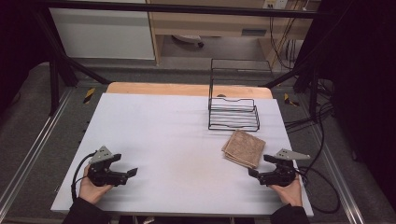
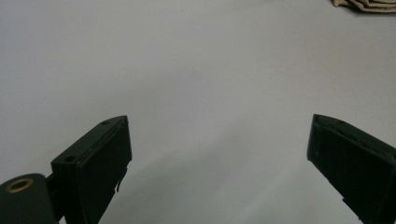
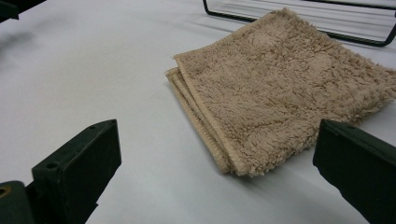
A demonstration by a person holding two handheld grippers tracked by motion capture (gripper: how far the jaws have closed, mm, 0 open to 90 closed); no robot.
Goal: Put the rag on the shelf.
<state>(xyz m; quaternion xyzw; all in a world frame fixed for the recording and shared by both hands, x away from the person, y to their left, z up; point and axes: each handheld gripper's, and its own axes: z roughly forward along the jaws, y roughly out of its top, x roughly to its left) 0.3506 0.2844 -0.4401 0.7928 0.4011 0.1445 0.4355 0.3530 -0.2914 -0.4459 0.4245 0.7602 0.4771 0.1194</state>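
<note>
A folded tan towel point(image 1: 243, 148) lies flat on the white table point(image 1: 168, 135), right of centre and just in front of a black wire rack point(image 1: 233, 113). My right gripper point(image 1: 259, 165) rests near the table's front right, a short way in front of the towel point(image 3: 285, 88), jaws wide apart with nothing between them. At the front left, my left gripper point(image 1: 124, 164) sits low over bare table, open and holding nothing. The towel's edge point(image 2: 369, 4) shows at the top right of the left gripper view.
The wire rack point(image 3: 299, 18) stands at the back right of the table, with a tall wire frame behind it. A wooden strip point(image 1: 187, 88) runs along the table's far edge. Cables point(image 1: 322, 186) trail off the right side.
</note>
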